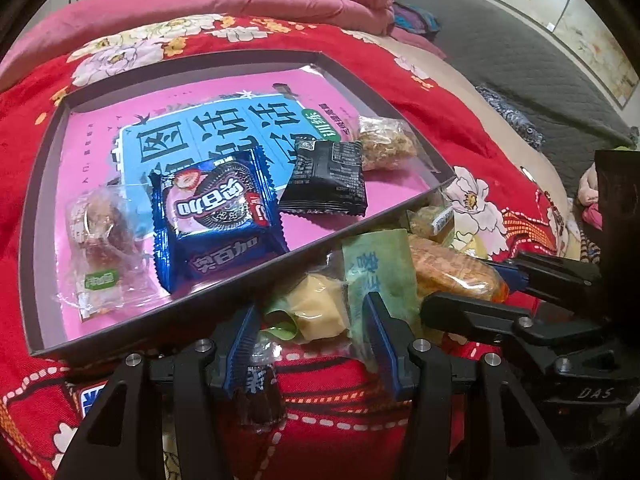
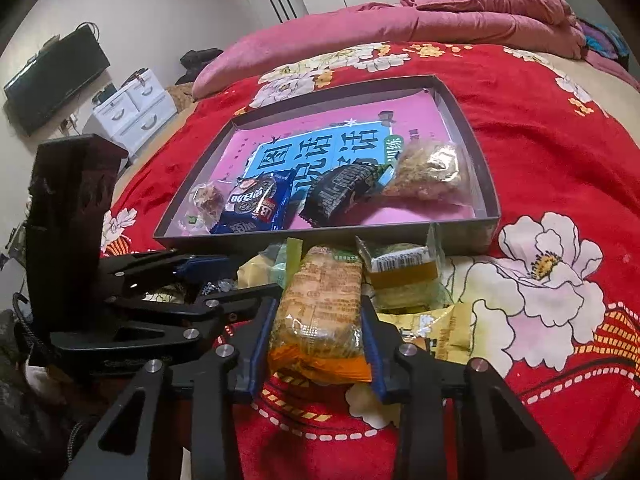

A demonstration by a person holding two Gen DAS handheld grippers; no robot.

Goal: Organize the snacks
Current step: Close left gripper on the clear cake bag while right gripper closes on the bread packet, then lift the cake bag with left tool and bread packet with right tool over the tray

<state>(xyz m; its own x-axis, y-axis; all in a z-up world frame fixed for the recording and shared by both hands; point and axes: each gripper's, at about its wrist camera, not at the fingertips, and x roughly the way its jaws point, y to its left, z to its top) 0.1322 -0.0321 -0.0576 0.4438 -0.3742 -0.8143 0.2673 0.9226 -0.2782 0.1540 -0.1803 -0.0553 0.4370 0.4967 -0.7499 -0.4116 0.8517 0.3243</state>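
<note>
Snacks: four lie in the tray (image 2: pixel 486 184) — a clear-wrapped brown sweet (image 1: pixel 100 224), a blue cookie pack (image 1: pixel 216 216), a black packet (image 1: pixel 326 178) and a clear bag of puffed pieces (image 1: pixel 386 142). A loose heap of about five more sits on the red blanket (image 2: pixel 540 140) just in front of the tray's near wall.

Both grippers angle down at that heap, side by side. The right gripper (image 2: pixel 318 340) has its pads pressed on both sides of an orange-wrapped cake (image 2: pixel 320 308). The left gripper (image 1: pixel 314 336) stands part open around a pale yellow sweet (image 1: pixel 320 308) and a green packet (image 1: pixel 378 272); whether its pads press them I cannot tell.

The tray's pink floor carries large Chinese characters on a blue panel, upside down from here; the cookie pack's writing is Chinese too — the gripper body reads "DAS".
</note>
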